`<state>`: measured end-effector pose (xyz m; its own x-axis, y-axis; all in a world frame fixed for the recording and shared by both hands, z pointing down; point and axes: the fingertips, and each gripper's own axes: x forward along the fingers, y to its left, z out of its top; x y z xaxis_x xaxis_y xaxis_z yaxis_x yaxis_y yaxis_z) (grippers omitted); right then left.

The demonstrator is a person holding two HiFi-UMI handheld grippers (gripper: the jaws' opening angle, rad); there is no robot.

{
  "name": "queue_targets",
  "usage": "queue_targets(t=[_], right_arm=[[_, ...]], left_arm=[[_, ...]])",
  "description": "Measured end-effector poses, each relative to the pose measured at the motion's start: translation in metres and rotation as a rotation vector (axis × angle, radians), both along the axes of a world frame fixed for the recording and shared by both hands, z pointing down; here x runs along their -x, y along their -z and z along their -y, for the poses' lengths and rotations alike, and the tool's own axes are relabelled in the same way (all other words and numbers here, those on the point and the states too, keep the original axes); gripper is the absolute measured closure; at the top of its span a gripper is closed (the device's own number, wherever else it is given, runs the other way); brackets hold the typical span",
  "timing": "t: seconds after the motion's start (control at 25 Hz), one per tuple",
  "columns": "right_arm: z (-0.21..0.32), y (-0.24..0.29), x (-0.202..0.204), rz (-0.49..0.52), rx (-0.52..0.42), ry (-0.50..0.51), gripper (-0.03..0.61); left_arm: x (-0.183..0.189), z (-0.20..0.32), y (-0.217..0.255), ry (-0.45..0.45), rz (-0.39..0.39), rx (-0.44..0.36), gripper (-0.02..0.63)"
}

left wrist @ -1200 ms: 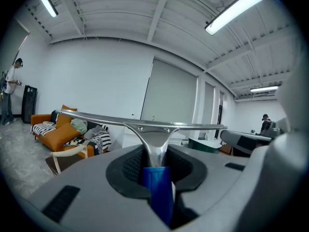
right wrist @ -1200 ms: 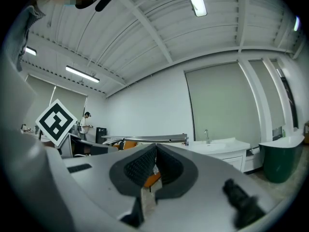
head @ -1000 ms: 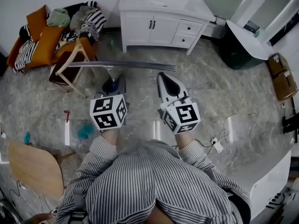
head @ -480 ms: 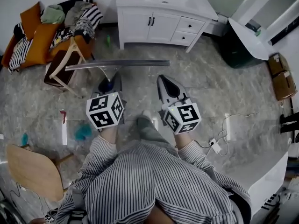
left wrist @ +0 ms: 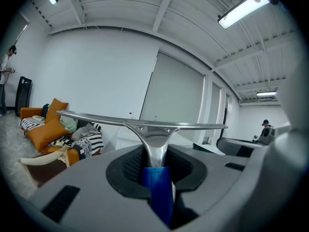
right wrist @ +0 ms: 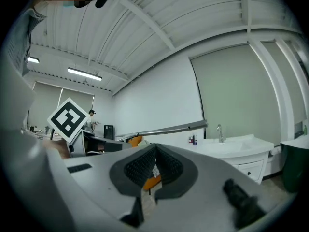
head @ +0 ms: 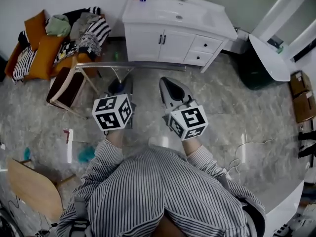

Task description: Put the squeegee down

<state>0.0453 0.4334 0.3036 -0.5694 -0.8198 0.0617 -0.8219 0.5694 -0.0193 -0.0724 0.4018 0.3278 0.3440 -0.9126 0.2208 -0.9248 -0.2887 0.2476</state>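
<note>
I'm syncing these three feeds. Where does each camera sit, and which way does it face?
Head view: on the person's head, looking steeply down at the floor; shows striped sleeves, the left gripper and right gripper.
Left gripper view: on the left gripper, looking across the room along its jaws, shut on the squeegee; only those jaws show.
Right gripper view: on the right gripper, looking along its closed jaws toward the vanity; the left gripper's marker cube shows.
Shared: all three show the squeegee's blade.
</note>
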Motion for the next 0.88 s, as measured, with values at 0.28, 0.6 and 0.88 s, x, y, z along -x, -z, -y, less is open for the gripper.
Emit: queue_targets(t=[0.28,0.6,0.88], right_arm=[[0.077,-0.003,-0.028,-0.012,0.010,0.006,0.563],[0.127,-0.027,-0.046,0.003,0.077,0.005,0.563],[0.167,-0.045,-0.043,0.003,0.100,0.006,0.563]], left_arm=[[-0.037,0.074,-0.003,-0.005,0.020,-0.009,0.517],[-0.061,0.119,-0.027,-0.007,0.005,0.062,0.517],[-0.055,0.160,-0.042,-0.001,0.019,0.088,0.517]])
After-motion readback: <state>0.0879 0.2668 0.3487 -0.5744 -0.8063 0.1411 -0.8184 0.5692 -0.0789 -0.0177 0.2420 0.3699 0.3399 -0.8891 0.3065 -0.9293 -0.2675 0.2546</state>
